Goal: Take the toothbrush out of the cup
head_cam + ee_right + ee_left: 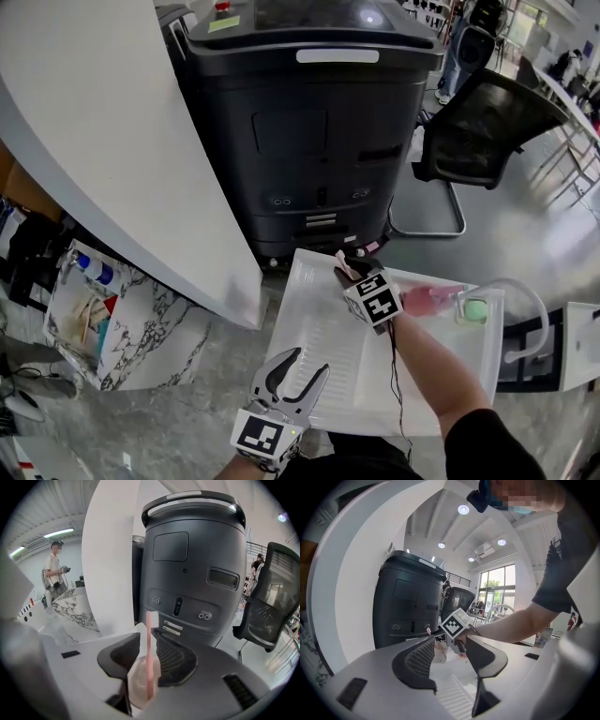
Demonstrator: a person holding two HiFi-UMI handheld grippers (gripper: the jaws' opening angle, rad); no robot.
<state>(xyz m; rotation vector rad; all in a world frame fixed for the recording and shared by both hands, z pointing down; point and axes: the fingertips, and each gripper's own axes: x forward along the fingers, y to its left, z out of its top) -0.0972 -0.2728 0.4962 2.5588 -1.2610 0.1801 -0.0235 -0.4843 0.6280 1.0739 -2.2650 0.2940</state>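
Observation:
A pink toothbrush [150, 653] stands upright in a pale translucent cup [139, 684] on the white ridged tray [319, 333]. My right gripper [147, 637] is lowered over the cup with one jaw on each side of the brush handle, open; the right jaw is close to the handle and the left jaw stands apart. In the head view the right gripper [352, 272] points to the tray's far edge, with the toothbrush [344, 263] poking out past it. My left gripper [309, 361] hovers open and empty over the tray's near left part. From the left gripper [450, 644] view the cup [440, 654] shows ahead.
A big black machine [319, 122] stands just beyond the tray. A white curved counter [112, 159] runs along the left, with a marble-patterned box [141, 323] under it. A pink item [427, 300] and a clear holder with something green [475, 310] sit at the tray's right. An office chair [487, 122] stands far right.

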